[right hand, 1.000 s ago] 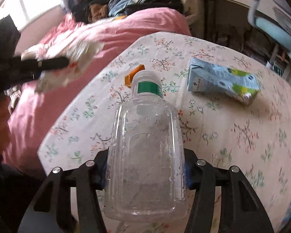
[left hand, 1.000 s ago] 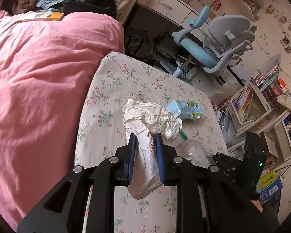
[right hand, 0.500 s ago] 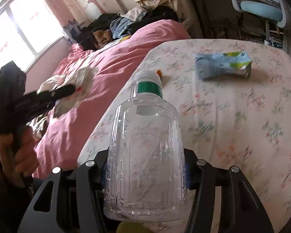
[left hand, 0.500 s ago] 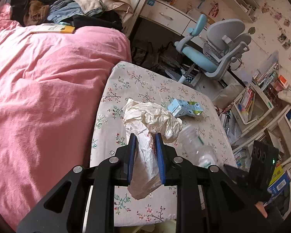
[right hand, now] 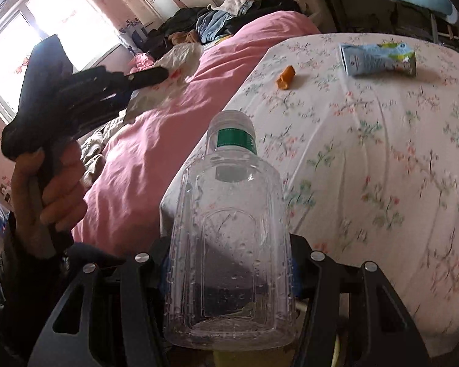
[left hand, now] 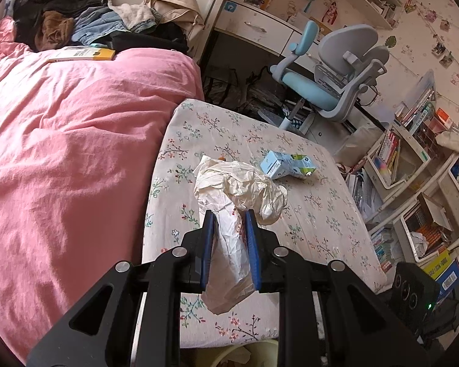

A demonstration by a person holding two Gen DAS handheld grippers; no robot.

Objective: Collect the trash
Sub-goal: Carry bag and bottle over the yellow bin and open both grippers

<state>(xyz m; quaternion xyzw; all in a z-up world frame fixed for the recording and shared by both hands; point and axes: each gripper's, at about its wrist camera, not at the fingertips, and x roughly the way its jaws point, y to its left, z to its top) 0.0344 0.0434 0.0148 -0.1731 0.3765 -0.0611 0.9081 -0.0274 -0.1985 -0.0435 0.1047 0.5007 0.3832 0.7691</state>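
Note:
My left gripper [left hand: 228, 223] is shut on a crumpled white paper bag [left hand: 235, 189] and holds it in the air above the near edge of the floral table [left hand: 321, 232]. It also shows at the left of the right wrist view [right hand: 156, 75] with the bag [right hand: 171, 70]. My right gripper [right hand: 229, 253] is shut on a clear empty plastic bottle [right hand: 229, 244] with a green neck band, held off the table's near edge. A flattened blue carton [left hand: 287, 168] [right hand: 379, 58] and a small orange scrap [right hand: 286, 78] lie on the table.
A pink bed [left hand: 76, 159] piled with clothes lies left of the table. A blue-grey desk chair [left hand: 333, 82] stands behind it, and shelves of books [left hand: 413, 165] on the right. A yellowish bin rim [left hand: 229, 354] shows below the table's near edge.
Both grippers have pulled back from the table toward its near edge, each keeping its load. The bottle has left the left wrist view; the orange scrap is now uncovered.

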